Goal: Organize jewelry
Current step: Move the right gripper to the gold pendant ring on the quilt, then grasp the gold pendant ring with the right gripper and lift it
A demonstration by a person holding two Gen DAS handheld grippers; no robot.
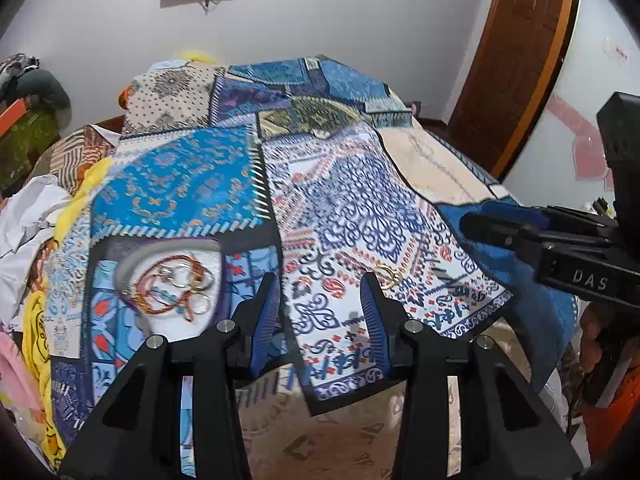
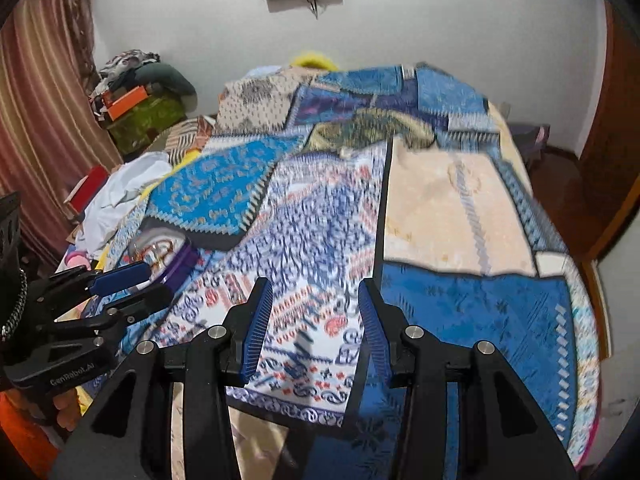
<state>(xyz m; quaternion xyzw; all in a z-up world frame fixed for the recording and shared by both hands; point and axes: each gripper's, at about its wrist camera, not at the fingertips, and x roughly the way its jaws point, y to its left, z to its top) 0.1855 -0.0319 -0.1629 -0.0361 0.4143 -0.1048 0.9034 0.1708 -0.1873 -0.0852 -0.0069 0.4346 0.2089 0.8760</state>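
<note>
A shallow tray with a purple rim and white lining lies on the bedspread at lower left, holding several red, orange and silver bangles. A small gold hoop lies loose on the white-and-blue patterned cloth, just right of my left gripper's right fingertip. My left gripper hovers open and empty between tray and hoop. My right gripper is open over the same cloth with nothing between its pads. The tray shows blurred at the left of the right wrist view, behind the left gripper.
A patchwork bedspread covers the bed. Crumpled white and yellow clothes pile up along its left edge. The right gripper reaches in from the right. A wooden door stands at the back right, a striped curtain at the left.
</note>
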